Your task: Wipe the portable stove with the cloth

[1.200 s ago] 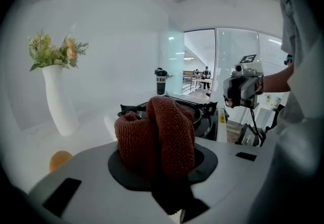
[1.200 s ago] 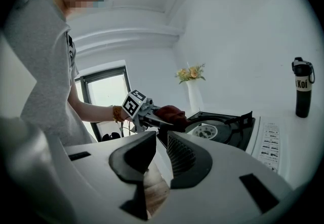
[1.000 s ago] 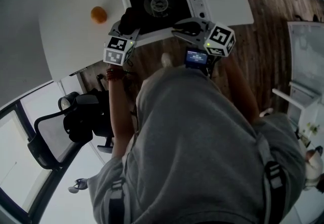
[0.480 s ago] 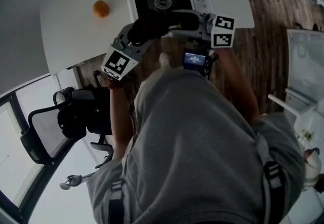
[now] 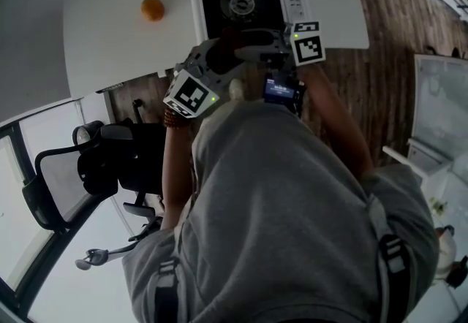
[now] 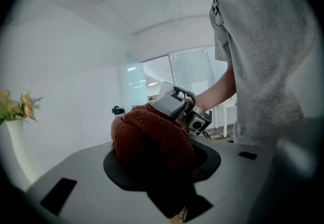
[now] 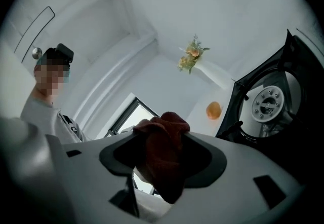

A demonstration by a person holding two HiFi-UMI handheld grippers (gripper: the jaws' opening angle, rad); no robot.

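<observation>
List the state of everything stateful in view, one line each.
cloth, bunched, held off the table between both grippers.
left gripper, on the cloth; jaws have just been opening.
right gripper, on the cloth; jaws have just been closing.
portable stove, on the table, burner bare.
orange, lying on the table, untouched.

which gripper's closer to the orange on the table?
Left. The left gripper is at the near-left corner of the stove, toward the orange; the right gripper reaches in from the right, farther off. Both have the cloth between their jaws; left's just opened further, right's closed slightly.
</observation>
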